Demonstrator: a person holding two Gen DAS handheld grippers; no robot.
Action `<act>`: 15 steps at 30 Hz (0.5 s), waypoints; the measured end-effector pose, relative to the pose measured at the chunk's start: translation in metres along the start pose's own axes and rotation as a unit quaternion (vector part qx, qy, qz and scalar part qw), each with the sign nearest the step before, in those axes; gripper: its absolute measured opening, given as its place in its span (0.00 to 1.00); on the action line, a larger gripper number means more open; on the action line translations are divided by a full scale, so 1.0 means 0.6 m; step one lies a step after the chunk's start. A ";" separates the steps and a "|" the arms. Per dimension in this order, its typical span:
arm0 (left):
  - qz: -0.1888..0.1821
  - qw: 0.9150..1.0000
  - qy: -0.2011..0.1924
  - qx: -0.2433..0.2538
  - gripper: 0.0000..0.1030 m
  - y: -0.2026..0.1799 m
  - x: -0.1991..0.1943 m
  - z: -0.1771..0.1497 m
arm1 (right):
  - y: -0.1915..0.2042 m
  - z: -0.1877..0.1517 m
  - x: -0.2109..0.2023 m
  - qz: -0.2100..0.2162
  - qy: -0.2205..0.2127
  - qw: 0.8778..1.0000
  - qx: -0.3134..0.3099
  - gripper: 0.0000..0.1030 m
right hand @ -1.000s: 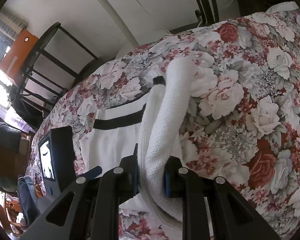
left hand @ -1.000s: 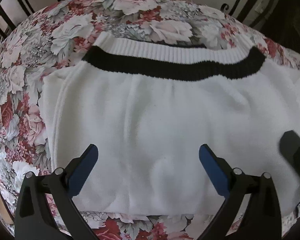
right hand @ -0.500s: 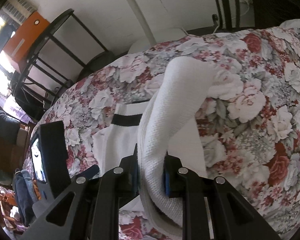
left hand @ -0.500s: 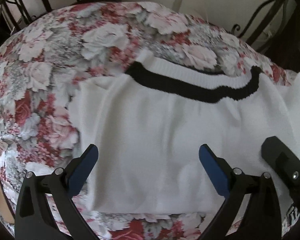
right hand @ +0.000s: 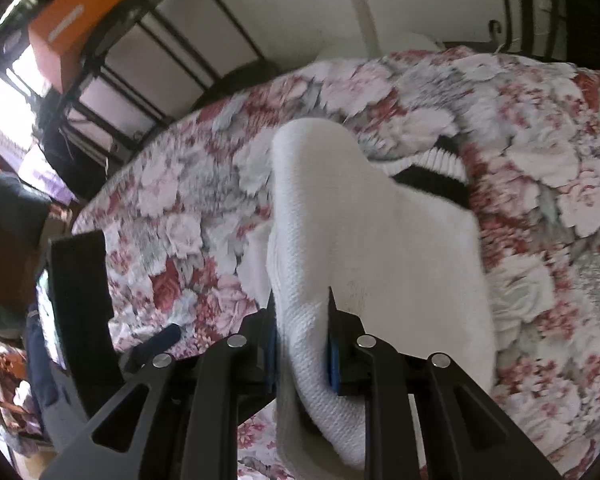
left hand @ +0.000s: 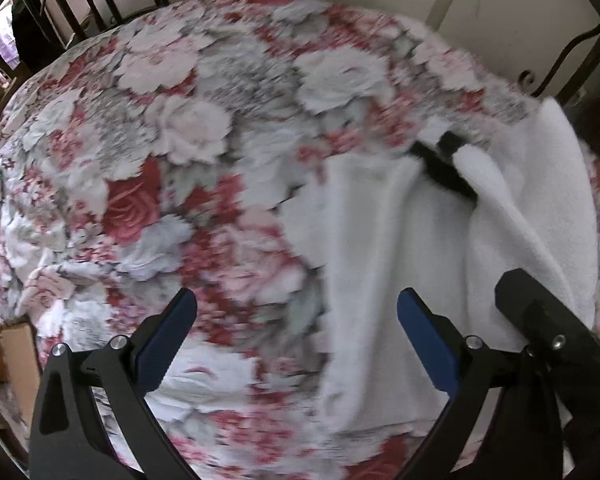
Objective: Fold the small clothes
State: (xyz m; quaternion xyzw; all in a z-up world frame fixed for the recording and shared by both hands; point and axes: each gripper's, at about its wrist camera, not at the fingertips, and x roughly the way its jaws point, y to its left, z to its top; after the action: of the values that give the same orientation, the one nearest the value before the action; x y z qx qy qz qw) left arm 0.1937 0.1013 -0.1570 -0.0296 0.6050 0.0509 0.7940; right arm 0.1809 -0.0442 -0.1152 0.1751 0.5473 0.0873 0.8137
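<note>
A white knit sweater with a black band near its ribbed hem lies on the floral-covered table. My left gripper is open and empty, low over the cloth at the sweater's left edge. My right gripper is shut on a thick fold of the sweater and holds it raised over the rest of the garment. The black band shows behind the lifted fold. The right gripper's body shows at the lower right of the left wrist view.
Dark metal chairs stand around the far side of the table. An orange box sits on a rack at the upper left. The left gripper's body shows at the left of the right wrist view.
The left gripper has swung left, off the sweater's middle to its left edge. The right gripper has carried the held fold up and leftward over the garment.
</note>
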 end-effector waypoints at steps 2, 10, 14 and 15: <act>0.016 1.000 0.015 0.010 0.95 0.011 0.016 -0.005 | 0.012 -0.012 0.023 -0.008 0.009 1.000 -0.008 0.20; 0.046 0.997 0.060 0.008 0.95 0.061 0.058 -0.014 | 0.008 -0.042 0.105 0.074 0.072 0.993 0.051 0.49; 0.042 0.998 0.052 -0.016 0.95 0.085 0.040 -0.004 | 0.004 -0.028 0.066 0.119 0.055 0.990 0.060 0.48; 0.038 0.998 0.044 -0.021 0.95 0.087 0.028 0.000 | 0.002 -0.024 0.050 0.124 0.044 0.990 0.058 0.47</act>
State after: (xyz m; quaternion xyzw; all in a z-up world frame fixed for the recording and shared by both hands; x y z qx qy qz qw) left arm 0.1921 0.1538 -0.1725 -0.0252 0.6387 0.0928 0.7634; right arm 0.1792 -0.0302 -0.1451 0.2843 0.5610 0.1632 0.7602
